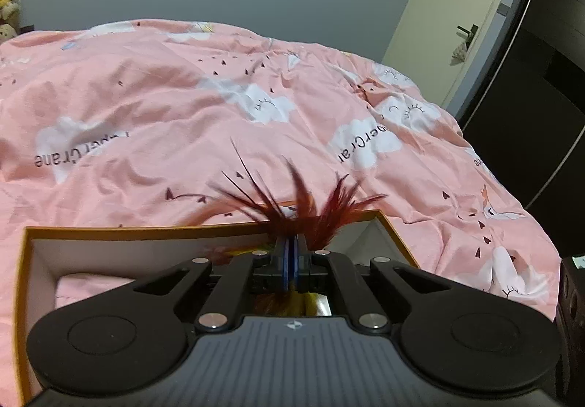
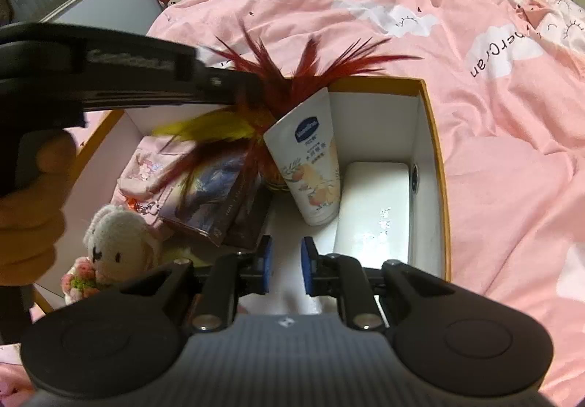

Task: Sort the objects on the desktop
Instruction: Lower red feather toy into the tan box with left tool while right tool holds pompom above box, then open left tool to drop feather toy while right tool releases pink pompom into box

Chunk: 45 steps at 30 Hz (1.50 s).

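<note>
Over the box's (image 1: 219, 228) far rim on the bed (image 1: 146, 96), the left gripper (image 1: 291, 253) pinches red feathers (image 1: 292, 202). From the right wrist, the right gripper (image 2: 286, 262) hangs narrowly open and empty above the box floor, a tube (image 2: 310, 165), a book (image 2: 215, 198) and a plush (image 2: 117, 249) ahead.

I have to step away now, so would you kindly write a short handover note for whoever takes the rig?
Left gripper: shut on the red and yellow feather toy, held over the cardboard box on the pink duvet.
Right gripper: open, empty, above the box floor.
Already in the box: Vaseline tube leaning upright, white power bank, dark booklet, pink pouch, crocheted bunny.
Left to do: release the feather toy into the box.
</note>
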### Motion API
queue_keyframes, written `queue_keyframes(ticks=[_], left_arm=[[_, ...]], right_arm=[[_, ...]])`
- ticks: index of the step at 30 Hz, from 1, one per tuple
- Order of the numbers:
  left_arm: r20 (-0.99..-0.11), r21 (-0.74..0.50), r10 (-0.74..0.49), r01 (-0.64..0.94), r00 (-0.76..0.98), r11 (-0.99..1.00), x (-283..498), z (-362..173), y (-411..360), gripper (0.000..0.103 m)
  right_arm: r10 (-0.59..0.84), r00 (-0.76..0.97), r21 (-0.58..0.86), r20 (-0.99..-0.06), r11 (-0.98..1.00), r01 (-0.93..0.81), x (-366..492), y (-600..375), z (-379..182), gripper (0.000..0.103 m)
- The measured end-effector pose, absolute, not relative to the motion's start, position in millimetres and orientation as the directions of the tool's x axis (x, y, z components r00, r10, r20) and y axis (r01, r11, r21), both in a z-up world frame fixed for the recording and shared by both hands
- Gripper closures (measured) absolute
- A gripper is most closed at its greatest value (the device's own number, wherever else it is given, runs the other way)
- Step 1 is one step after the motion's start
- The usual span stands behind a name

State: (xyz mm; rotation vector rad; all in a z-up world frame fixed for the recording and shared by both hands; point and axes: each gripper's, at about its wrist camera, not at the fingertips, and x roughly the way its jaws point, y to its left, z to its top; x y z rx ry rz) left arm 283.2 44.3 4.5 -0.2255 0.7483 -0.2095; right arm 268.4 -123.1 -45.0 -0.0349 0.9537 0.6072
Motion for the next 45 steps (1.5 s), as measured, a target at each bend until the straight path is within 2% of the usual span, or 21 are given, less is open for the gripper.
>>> queue_keyframes(ticks=[4,5,8,19,22,27,33,35,37,39,41,45], left_arm=[[-0.644,-0.257,-0.232,0.08,0.729,0.963,269.6,11.0,53.8,0.102],[-0.644,-0.254,-0.226,0.074,0.731,0.964,266.1,12.3,56.2,0.102],[-0.654,-0.263,-0.227,0.064,0.721,0.963,257.1,11.2,64.1,0.102],[-0.674,-0.296,-0.199,-0.013,0.711,0.955,219.3,3.5,98.8,0.102],[-0.67,-0.311,-0.208,-0.015,0.712,0.95,214.2,2.3,104.5,0.102],[-0.666,-0.341,-0.232,-0.013,0.709,0.94,213.4,-2.8,108.1,0.102],[-0.671,-0.354,-0.24,-0.018,0.702,0.935,210.0,-8.3,110.0,0.102],[-0.674,-0.355,-0.235,-0.029,0.7,0.934,208.3,-9.8,111.3,0.102],[-0.676,-0.36,-0.233,-0.038,0.699,0.932,207.3,-10.7,113.2,0.102],[-0.675,-0.368,-0.237,-0.041,0.699,0.929,205.8,-10.9,114.6,0.102],[-0.671,-0.372,-0.237,-0.043,0.702,0.927,203.7,-9.7,116.6,0.102],[-0.667,-0.374,-0.226,-0.056,0.71,0.926,199.7,-7.6,122.9,0.102]], right_arm=[[0.448,0.443,0.195,-0.776,0.839,-0.508,266.9,-120.2,-41.7,0.084],[0.448,0.445,0.192,-0.776,0.839,-0.51,267.6,-119.5,-40.1,0.081],[0.439,0.453,0.177,-0.776,0.841,-0.512,273.6,-115.6,-35.5,0.06],[0.315,0.459,0.013,-0.831,0.836,-0.549,308.9,-75.8,-39.6,0.059],[0.252,0.479,-0.043,-0.841,0.851,-0.524,310.2,-78.7,-43.1,0.06],[0.237,0.474,-0.037,-0.848,0.866,-0.498,305.5,-90.9,-37.9,0.069],[0.255,0.461,-0.037,-0.85,0.844,-0.535,289.4,-88.7,-35.5,0.069],[0.279,0.44,-0.008,-0.854,0.837,-0.546,285.5,-87.3,-36.0,0.07],[0.341,0.396,0.067,-0.853,0.823,-0.563,283.9,-85.1,-36.7,0.076],[0.393,0.372,0.127,-0.841,0.812,-0.57,283.7,-81.8,-37.2,0.087],[0.419,0.38,0.152,-0.825,0.811,-0.565,285.2,-75.7,-36.0,0.091],[0.453,0.394,0.217,-0.8,0.83,-0.514,298.5,-67.5,-34.4,0.093]])
